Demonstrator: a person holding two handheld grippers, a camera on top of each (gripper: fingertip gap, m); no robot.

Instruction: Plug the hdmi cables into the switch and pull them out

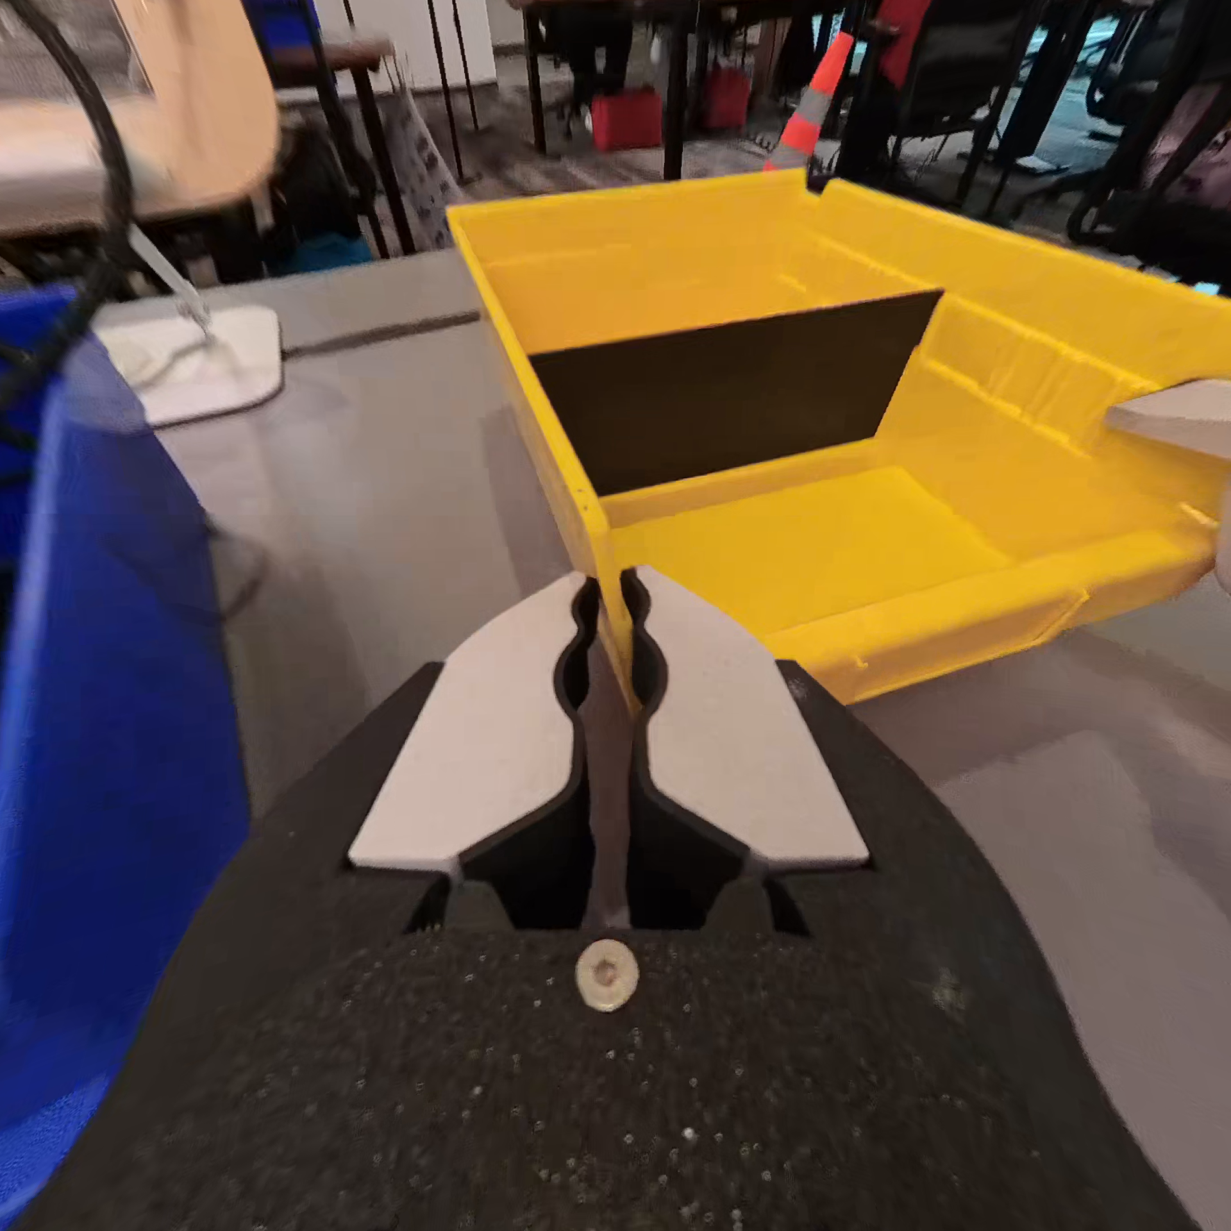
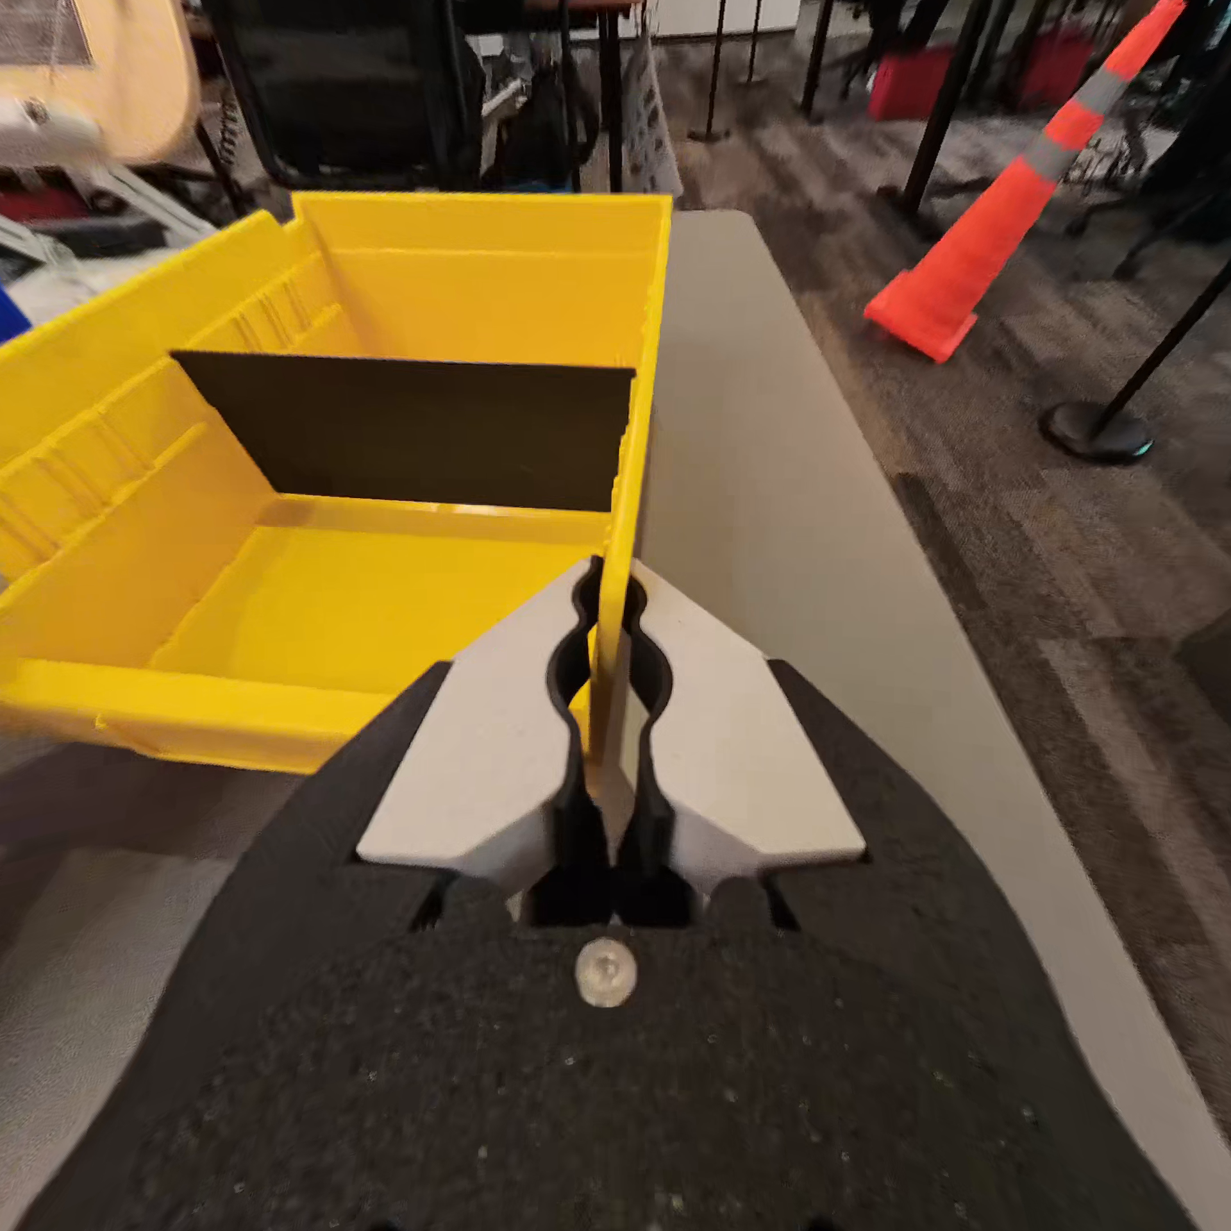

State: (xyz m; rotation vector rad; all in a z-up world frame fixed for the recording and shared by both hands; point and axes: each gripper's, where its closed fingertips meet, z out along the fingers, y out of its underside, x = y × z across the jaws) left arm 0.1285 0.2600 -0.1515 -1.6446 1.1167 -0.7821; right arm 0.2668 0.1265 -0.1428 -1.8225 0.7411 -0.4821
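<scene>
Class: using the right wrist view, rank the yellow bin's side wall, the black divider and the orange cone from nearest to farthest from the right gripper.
1. Yellow bin's side wall, clamped in the right gripper.
2. Black divider, ahead-left inside the bin.
3. Orange cone, far right on the floor.

Left wrist view: camera sat behind and above the left gripper, looked forward and downward along its jaws, very near the near-left corner of a yellow bin on the grey bench. A blue bin filled the left edge; chair legs and an orange cone lay beyond.

Right wrist view: camera sat behind and above the right gripper, faced forward and down, equally near the bin's near-right wall; bench edge and carpeted floor to the right.

Shared: the yellow bin, its black divider, the bench, the cone. The right gripper's finger showed at the left view's right edge.
</scene>
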